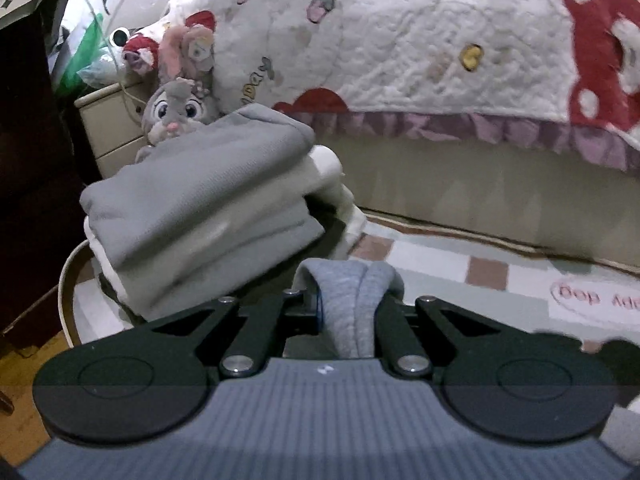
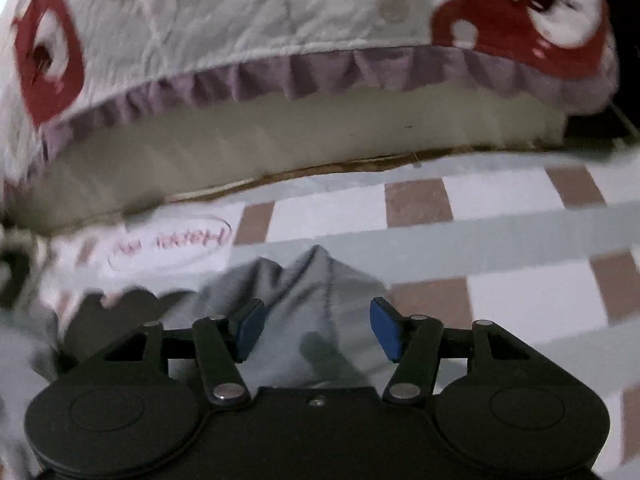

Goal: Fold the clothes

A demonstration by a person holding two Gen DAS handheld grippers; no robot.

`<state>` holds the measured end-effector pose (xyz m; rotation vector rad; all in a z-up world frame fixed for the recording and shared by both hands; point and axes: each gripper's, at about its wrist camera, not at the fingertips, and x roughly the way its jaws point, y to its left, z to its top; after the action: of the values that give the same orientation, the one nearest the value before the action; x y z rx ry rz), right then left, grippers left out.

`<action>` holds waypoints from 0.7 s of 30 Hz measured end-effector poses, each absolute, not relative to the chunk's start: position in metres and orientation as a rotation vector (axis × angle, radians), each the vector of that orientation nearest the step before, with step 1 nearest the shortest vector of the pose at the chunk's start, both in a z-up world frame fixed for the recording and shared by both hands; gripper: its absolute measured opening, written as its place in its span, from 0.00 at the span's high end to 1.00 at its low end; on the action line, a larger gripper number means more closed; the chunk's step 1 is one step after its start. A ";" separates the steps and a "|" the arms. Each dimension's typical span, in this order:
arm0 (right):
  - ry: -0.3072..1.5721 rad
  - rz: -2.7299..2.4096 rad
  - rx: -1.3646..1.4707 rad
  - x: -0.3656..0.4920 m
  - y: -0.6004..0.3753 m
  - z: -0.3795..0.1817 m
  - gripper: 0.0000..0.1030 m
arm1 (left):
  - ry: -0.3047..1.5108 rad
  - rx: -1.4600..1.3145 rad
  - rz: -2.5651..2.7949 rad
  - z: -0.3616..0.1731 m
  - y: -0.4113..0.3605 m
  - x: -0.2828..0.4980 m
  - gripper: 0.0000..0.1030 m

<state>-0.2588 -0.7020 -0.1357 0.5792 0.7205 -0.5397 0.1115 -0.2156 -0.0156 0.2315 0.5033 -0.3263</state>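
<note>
Checked mat runs wide to the bed edge. Left gripper pinches the gray cloth; right gripper gapes over it, beside folded clothes.

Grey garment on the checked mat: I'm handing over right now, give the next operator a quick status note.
Left gripper: shut on a bunched fold of the grey garment.
Right gripper: open, jaws either side of the same garment, not gripping.
Garment lies on the checked mat beside the bed.
Done: a stack of folded clothes sits to the left.
Left: close the right gripper, then fold this piece and stack it.
</note>
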 end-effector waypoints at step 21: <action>0.525 -0.704 0.321 -0.246 -0.674 -0.146 0.91 | 0.545 0.307 -0.252 -0.001 -0.279 0.172 0.96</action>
<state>-0.2456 -0.6741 -0.1456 0.3210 0.5245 -0.7044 0.1718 -0.2787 -0.0010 0.3074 0.5446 -0.2516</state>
